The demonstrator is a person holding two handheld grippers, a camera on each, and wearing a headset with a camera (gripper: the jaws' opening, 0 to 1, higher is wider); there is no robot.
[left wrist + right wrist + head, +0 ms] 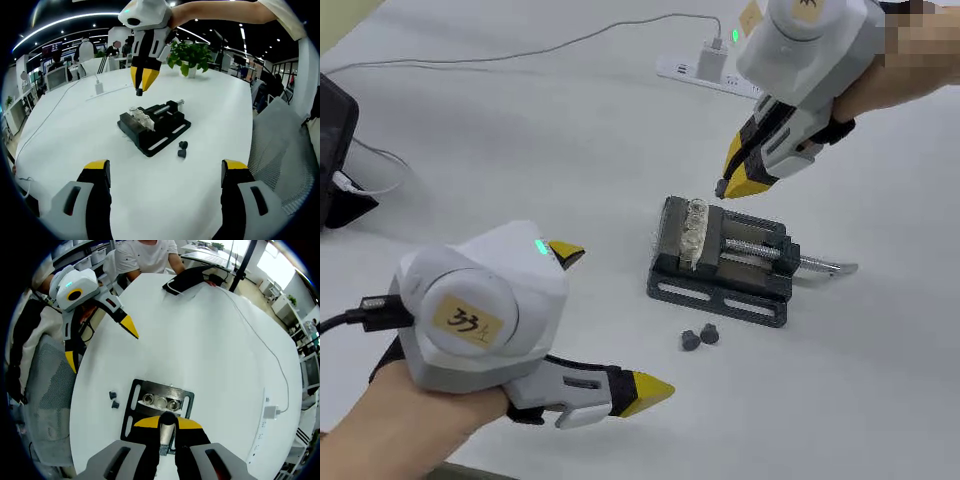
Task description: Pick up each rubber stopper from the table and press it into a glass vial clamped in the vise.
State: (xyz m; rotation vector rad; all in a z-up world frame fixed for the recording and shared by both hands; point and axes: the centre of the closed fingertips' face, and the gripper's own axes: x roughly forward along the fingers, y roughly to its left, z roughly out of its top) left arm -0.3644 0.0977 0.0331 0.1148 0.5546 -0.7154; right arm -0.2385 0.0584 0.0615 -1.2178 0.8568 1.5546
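Head view: right gripper [725,188] hung just above the vise [720,290], fingers closed on a dark rubber stopper [167,418]. Glass vials [695,230] stood clamped. Two spare stoppers [699,337] lay on the tabletop [520,150] near the vise. Left gripper [610,320] fingers were wide apart, empty. Step judged: insertion. The next move calls for centring over a vial mouth, then pressing straight down.

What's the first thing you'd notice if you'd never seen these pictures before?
A black vise sits in the middle of the white table, with clear glass vials clamped in it. Just above it hangs the right gripper, its yellow-tipped jaws shut on a dark stopper. Two loose stoppers lie on the table beside the vise, and the left gripper is wide open nearer the person.
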